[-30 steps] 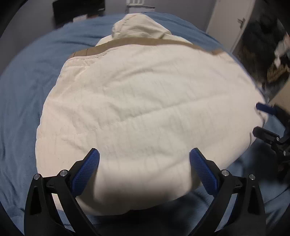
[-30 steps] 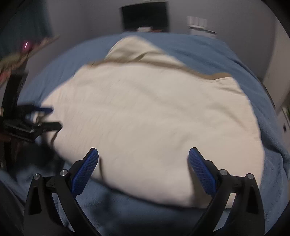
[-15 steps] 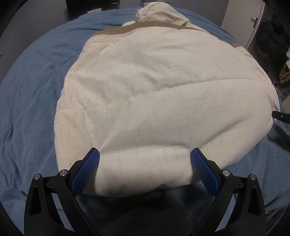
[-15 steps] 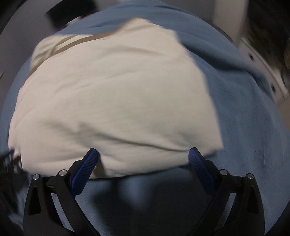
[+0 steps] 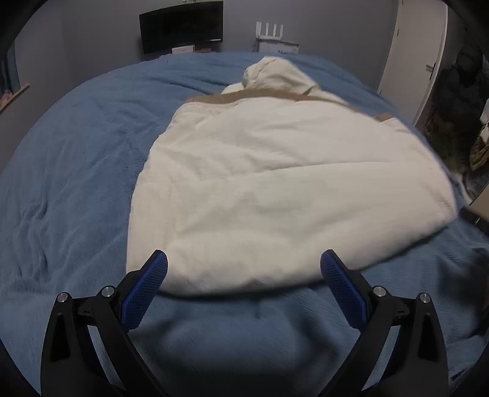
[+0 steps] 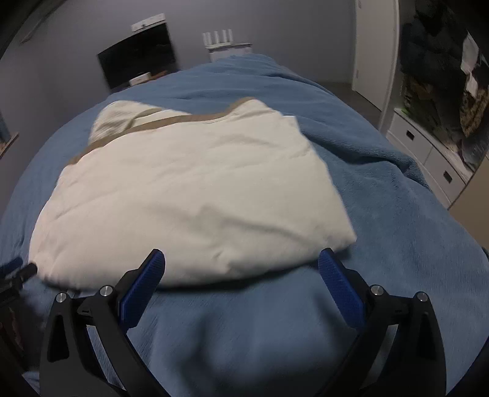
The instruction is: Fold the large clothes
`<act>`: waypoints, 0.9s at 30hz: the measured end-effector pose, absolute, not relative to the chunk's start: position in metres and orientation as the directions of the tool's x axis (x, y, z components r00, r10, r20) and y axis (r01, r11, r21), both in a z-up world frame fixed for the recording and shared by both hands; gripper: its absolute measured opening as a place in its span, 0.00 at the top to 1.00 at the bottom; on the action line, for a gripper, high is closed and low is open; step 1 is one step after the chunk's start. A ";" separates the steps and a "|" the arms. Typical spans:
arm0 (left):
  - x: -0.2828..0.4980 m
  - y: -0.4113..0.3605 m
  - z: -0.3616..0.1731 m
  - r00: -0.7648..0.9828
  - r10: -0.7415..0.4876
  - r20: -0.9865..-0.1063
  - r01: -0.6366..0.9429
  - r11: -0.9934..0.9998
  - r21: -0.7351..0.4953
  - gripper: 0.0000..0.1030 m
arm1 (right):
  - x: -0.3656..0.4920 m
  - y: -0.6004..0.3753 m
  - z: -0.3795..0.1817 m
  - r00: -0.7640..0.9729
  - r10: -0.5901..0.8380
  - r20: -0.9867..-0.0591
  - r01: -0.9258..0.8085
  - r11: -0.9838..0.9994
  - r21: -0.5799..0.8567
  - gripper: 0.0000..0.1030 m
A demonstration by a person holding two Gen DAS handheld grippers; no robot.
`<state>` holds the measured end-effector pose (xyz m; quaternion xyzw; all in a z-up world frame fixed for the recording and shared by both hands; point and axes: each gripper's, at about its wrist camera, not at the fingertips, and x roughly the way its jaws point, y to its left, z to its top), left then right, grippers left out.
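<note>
A cream padded garment [image 5: 275, 189] with a tan band and a hood at its far end lies folded flat on the blue bed [image 5: 76, 171]. My left gripper [image 5: 244, 285] is open just short of the garment's near edge, nothing between its blue pads. In the right wrist view the same garment [image 6: 189, 198] sits left of centre. My right gripper [image 6: 241, 285] is open in front of its near right corner, holding nothing. The left gripper's tips [image 6: 18, 268] show at the left edge there.
Blue blanket [image 6: 382, 213] spreads wide on every side of the garment. A dark monitor [image 5: 181, 26] and a white router [image 5: 270, 33] stand at the far wall. White drawers and shelves with dark clutter [image 6: 437, 116] line the right side.
Both grippers have pulled back from the garment toward the near edge of the bed. The garment now lies wholly ahead of the fingers, with more blanket showing. The right view has swung rightward.
</note>
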<state>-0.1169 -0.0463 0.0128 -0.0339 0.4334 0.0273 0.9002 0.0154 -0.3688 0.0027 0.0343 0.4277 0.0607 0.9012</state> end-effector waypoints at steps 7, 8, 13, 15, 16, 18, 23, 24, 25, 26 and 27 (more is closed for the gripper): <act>-0.154 -0.086 0.025 0.637 -0.035 -0.770 -0.023 0.998 -0.065 0.06 | -0.026 -0.345 0.001 0.625 0.177 -0.760 -0.141 0.984 0.113 0.07; -0.158 -0.090 0.024 0.635 -0.036 -0.771 -0.017 0.998 -0.060 0.06 | -0.031 -0.344 0.000 0.623 0.181 -0.761 -0.140 0.983 0.119 0.07; -0.174 -0.111 0.012 0.617 -0.009 -0.787 0.002 1.000 -0.010 0.06 | -0.056 -0.335 -0.006 0.615 0.185 -0.766 -0.141 0.982 0.124 0.07; -0.176 -0.115 0.010 0.617 0.014 -0.787 0.002 1.000 0.019 0.06 | -0.064 -0.327 -0.008 0.621 0.163 -0.767 -0.153 0.985 0.085 0.07; -0.176 -0.116 0.010 0.620 0.020 -0.784 0.002 1.000 0.027 0.06 | -0.066 -0.321 -0.008 0.630 0.139 -0.764 -0.159 0.986 0.048 0.07; -0.174 -0.116 0.007 0.621 0.035 -0.783 -0.009 0.999 0.038 0.06 | -0.066 -0.313 -0.009 0.645 0.122 -0.754 -0.178 0.984 0.007 0.07; -0.169 -0.113 -0.002 0.610 0.039 -0.791 -0.023 0.999 0.032 0.06 | -0.061 -0.305 -0.019 0.632 0.118 -0.766 -0.195 0.981 -0.010 0.07; -0.169 -0.112 -0.003 0.608 0.037 -0.793 -0.024 0.999 0.029 0.06 | -0.060 -0.305 -0.021 0.624 0.122 -0.772 -0.196 0.981 -0.003 0.07; -0.168 -0.112 -0.004 0.606 0.028 -0.795 -0.020 1.000 0.020 0.06 | -0.059 -0.306 -0.022 0.622 0.123 -0.774 -0.194 0.981 0.000 0.07; -0.168 -0.111 -0.005 0.606 0.024 -0.795 -0.017 1.000 0.016 0.06 | -0.058 -0.307 -0.022 0.621 0.123 -0.774 -0.192 0.981 0.002 0.07; -0.168 -0.111 -0.005 0.606 0.020 -0.796 -0.014 1.000 0.015 0.06 | -0.058 -0.306 -0.022 0.622 0.124 -0.773 -0.191 0.982 0.004 0.07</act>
